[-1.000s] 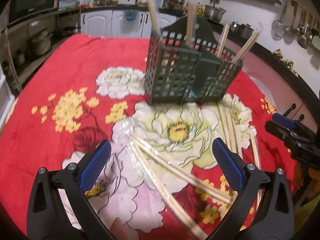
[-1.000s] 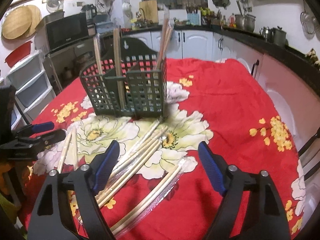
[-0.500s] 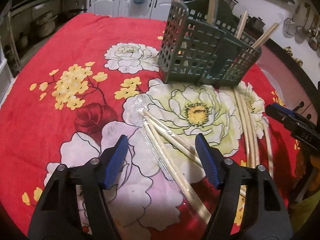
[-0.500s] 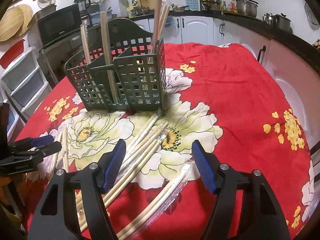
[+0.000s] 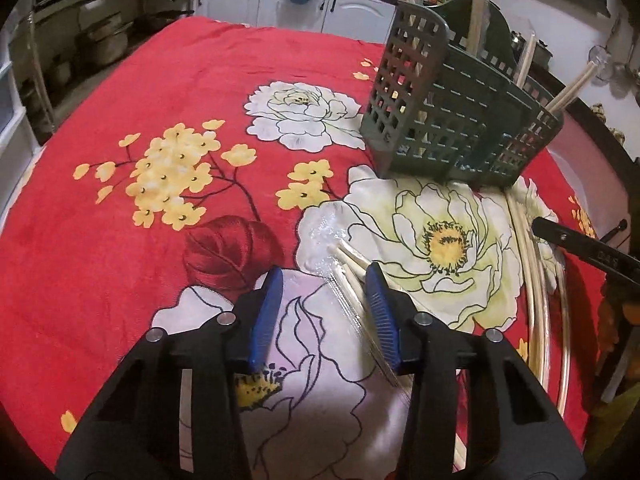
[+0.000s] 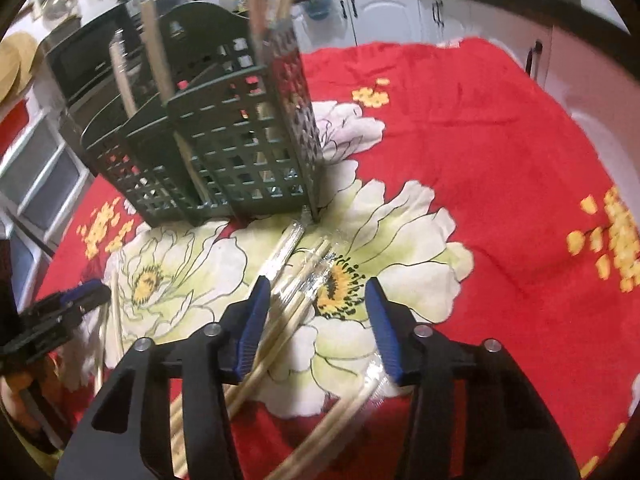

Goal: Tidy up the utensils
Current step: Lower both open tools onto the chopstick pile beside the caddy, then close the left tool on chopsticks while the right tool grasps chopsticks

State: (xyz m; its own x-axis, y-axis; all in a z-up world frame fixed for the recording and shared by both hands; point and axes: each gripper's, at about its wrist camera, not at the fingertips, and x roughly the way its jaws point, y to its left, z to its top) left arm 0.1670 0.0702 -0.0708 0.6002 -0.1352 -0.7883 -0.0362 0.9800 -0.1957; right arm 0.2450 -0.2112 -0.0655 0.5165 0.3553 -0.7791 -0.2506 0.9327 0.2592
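A dark green slotted utensil basket (image 5: 452,132) (image 6: 224,160) stands on the red flowered cloth with several wrapped chopsticks upright in it. My left gripper (image 5: 325,280) is open and low over the cloth, its jaws around the tips of a plastic-wrapped chopstick pair (image 5: 348,264). My right gripper (image 6: 316,292) is open and low over a bundle of wrapped chopsticks (image 6: 292,280) lying in front of the basket. Another wrapped pair (image 6: 344,412) lies by its right finger.
More chopsticks (image 5: 536,280) lie at the right of the left wrist view, beside the other gripper (image 5: 588,252). The left gripper shows at the left of the right wrist view (image 6: 56,316). Kitchen cabinets (image 5: 280,4) and counters ring the table.
Both grippers have moved forward and down toward the chopsticks on the cloth. Both sets of jaws have narrowed but stay open. The basket now looms closer.
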